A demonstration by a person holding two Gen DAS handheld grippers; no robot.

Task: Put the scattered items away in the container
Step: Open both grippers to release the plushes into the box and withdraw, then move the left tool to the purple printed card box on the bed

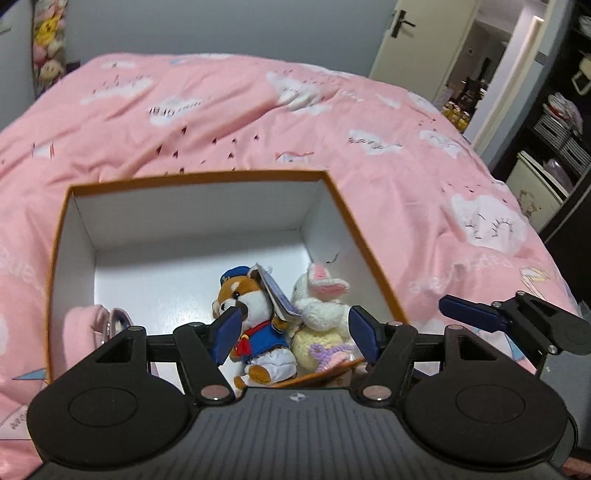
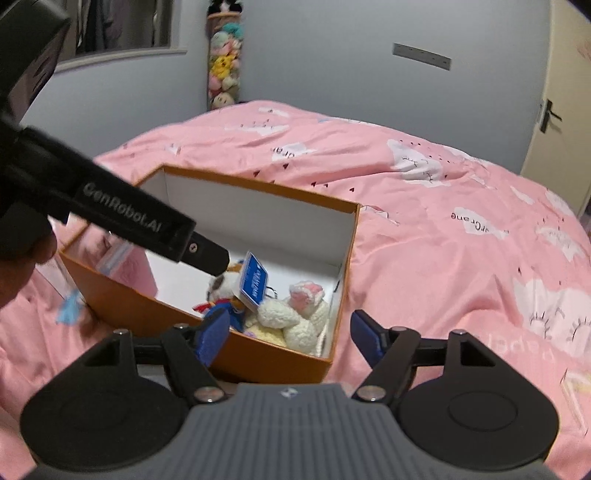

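An orange box (image 1: 199, 177) with white inner walls sits on the pink bed, also seen as the box (image 2: 147, 306) in the right wrist view. Inside lie a brown plush in a blue sailor suit (image 1: 255, 317) (image 2: 221, 283) with a blue tag (image 2: 253, 280), a white crocheted bunny (image 1: 321, 295) (image 2: 295, 314), and a pink item (image 1: 85, 325) (image 2: 129, 266) in the left corner. My left gripper (image 1: 295, 332) hangs open above the box's near edge, holding nothing. My right gripper (image 2: 289, 332) is open and empty beside the box's near corner. Its blue finger (image 1: 467, 311) shows at the right.
The pink duvet (image 1: 332, 122) with cloud prints spreads around the box. A column of hanging plush toys (image 2: 223, 74) is at the far wall. A door (image 1: 406, 33) and dark shelves (image 1: 554, 129) stand to the right. The left gripper's body (image 2: 122, 216) reaches over the box.
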